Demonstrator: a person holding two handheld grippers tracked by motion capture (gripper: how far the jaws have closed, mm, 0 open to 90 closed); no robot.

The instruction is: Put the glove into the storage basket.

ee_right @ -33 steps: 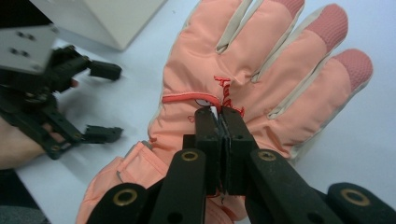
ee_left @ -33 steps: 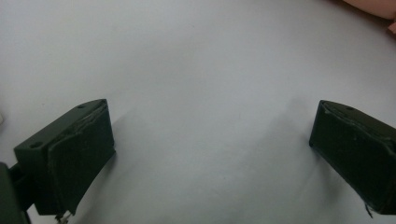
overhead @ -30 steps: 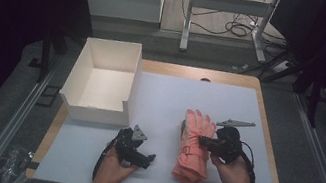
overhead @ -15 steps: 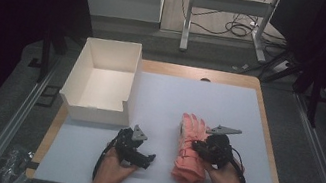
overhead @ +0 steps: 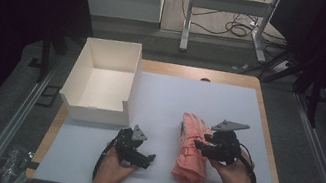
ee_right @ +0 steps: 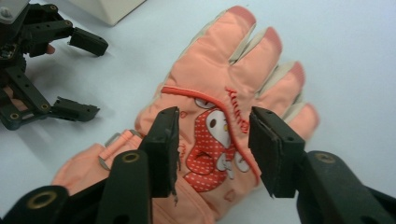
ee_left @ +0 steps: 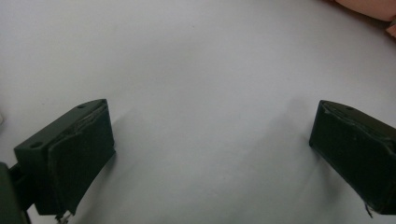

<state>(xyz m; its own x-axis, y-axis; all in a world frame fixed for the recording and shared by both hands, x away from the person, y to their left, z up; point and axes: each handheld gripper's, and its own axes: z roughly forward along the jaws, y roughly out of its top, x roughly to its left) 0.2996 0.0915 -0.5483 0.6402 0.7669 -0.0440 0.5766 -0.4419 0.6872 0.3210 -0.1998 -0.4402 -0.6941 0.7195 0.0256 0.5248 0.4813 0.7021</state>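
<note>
Right gripper (ee_right: 212,149) has just opened over the glove (ee_right: 219,93) (nothing gripped); left gripper (ee_left: 210,154) stays wide, empty.

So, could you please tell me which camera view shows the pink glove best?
The right gripper view: the pink glove lies close up, its fingers and cartoon patch clear. The high view shows it small beside the right hand. The left gripper view catches just a pink edge at its top right corner.

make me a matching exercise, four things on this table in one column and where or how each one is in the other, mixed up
Things:
1. glove
2. box
3. left tool
4. right tool

Places or states:
A. white, open-topped, at the table's far left
B. jaws apart just above the cartoon patch
C. pink, flat on the white mat
D. jaws wide over bare mat

Pairs: 1-C, 2-A, 3-D, 4-B
</note>
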